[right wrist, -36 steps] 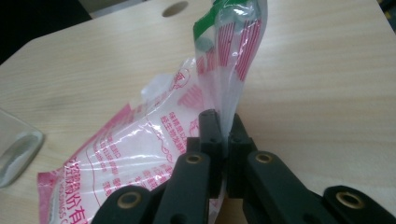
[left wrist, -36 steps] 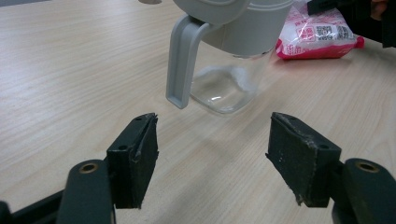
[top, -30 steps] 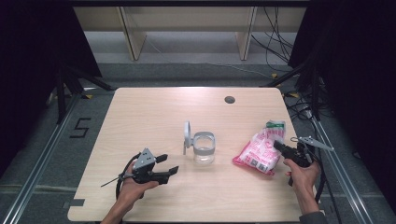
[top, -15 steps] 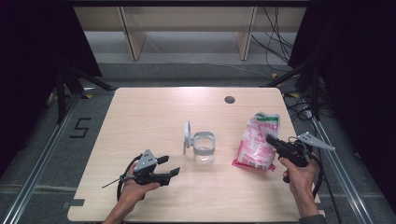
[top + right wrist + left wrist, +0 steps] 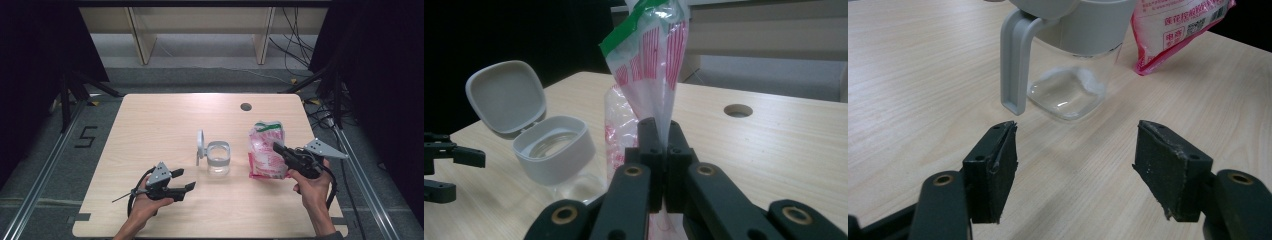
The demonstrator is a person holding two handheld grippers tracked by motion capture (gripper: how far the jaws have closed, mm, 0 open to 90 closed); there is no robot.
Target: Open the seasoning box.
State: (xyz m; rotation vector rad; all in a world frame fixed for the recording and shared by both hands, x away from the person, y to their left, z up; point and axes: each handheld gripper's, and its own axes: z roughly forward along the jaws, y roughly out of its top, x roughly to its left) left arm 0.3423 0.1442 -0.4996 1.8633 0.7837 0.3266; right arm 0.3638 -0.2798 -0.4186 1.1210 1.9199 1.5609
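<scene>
A pink-and-white plastic bag (image 5: pixel 266 148) with a green strip at its top stands raised off the table, and my right gripper (image 5: pixel 276 148) is shut on it. In the right gripper view the bag (image 5: pixel 651 55) rises between the closed jaws. A clear glass jar (image 5: pixel 218 158) with a grey collar sits mid-table, its grey lid (image 5: pixel 200 144) flipped open to the left. My left gripper (image 5: pixel 184 181) rests low on the table in front of the jar, open and holding nothing. In the left gripper view the jar (image 5: pixel 1070 85) stands just beyond the open jaws.
A round cable hole (image 5: pixel 245 106) lies in the tabletop at the back right. The light wooden table (image 5: pixel 150 130) has dark floor and metal rails around it. The left gripper (image 5: pixel 444 167) appears at the left edge of the right gripper view.
My right gripper has lifted the bag off the table and swung it upright, toward the jar. The left gripper has stayed in place.
</scene>
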